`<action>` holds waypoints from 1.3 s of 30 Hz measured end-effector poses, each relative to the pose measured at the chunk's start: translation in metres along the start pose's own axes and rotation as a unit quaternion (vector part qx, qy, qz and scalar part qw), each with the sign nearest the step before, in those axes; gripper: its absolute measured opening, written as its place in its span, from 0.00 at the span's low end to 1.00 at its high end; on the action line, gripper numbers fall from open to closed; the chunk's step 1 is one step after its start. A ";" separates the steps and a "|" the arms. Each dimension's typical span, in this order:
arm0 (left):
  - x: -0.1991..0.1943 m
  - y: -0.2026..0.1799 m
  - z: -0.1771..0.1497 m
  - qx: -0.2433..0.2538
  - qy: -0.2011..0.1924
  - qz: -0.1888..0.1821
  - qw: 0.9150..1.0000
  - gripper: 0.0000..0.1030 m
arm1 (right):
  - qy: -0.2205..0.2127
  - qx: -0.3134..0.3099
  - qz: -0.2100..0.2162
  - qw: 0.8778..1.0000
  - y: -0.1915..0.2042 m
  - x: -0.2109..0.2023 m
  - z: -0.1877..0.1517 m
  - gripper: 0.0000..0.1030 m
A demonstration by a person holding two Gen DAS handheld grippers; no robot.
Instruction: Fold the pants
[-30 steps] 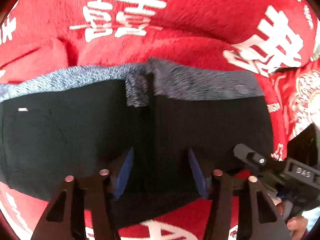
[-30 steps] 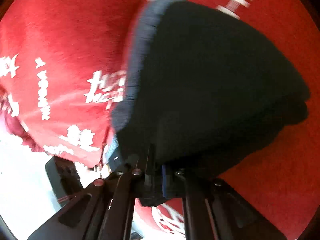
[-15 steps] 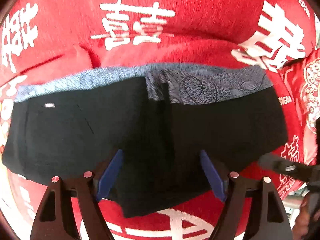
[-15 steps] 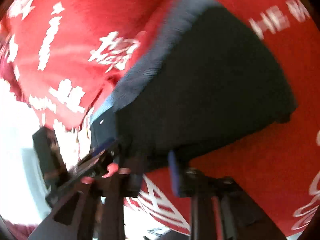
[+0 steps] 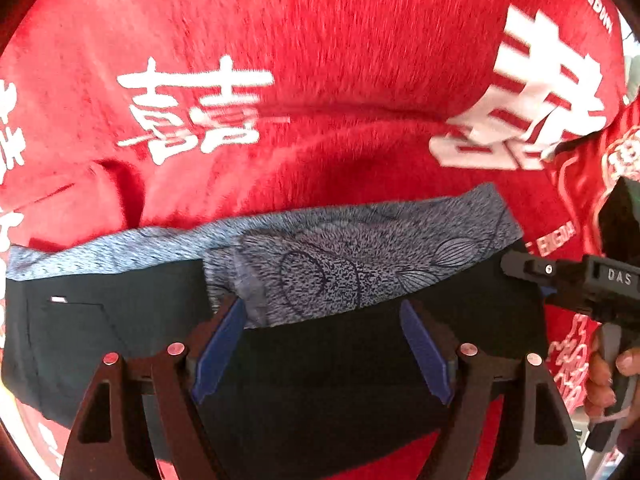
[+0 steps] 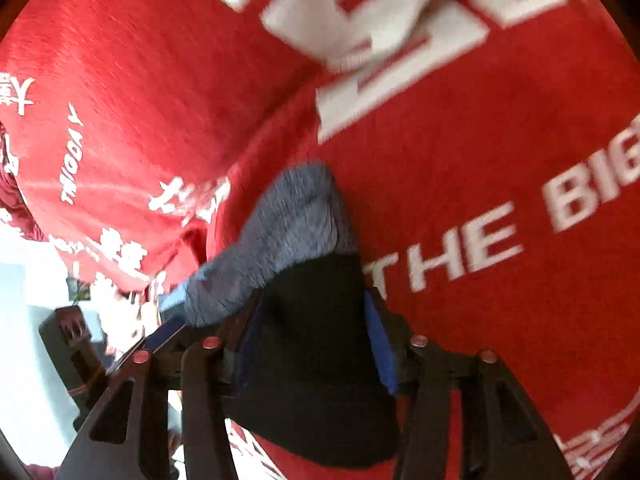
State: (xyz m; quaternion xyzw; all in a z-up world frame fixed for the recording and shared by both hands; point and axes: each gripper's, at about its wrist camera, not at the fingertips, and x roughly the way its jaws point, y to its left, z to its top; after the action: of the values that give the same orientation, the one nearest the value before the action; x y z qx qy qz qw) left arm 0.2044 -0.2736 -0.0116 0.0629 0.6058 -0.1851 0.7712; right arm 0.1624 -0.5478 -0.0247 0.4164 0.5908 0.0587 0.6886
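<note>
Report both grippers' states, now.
Left gripper: open, above the black pants, gripping nothing.
Right gripper: jaws opening, pants fold between them.

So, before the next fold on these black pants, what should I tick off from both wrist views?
1. Left gripper released: ok, jaws stand wide apart over the pants.
2. Right gripper released: not ok, its jaws are opening with black fabric between them.
3. Pants lie on the red blanket: ok.
4. Grey waistband edges aligned: not ok, one layer overlaps crookedly near the middle.
5. Leg ends stacked evenly: cannot tell, out of view.
</note>
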 end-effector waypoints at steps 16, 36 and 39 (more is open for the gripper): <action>0.012 0.022 -0.030 -0.035 0.048 0.029 0.998 0.91 | -0.005 -0.039 -0.118 0.992 0.019 -0.004 -0.025 0.59; -0.046 0.110 -0.071 -0.084 0.051 0.067 0.993 0.91 | -0.025 -0.201 -0.181 0.962 0.141 0.002 -0.125 0.59; -0.050 0.128 -0.083 -0.092 0.049 0.076 0.992 0.91 | -0.013 -0.229 -0.177 0.957 0.161 0.034 -0.127 0.59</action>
State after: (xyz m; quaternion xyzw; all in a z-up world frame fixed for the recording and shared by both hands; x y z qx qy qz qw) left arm 0.1657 -0.1184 -0.0017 0.0466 0.6510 -0.0664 0.7548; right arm 0.1294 -0.3604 0.0588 0.1369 0.6172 0.0639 0.7722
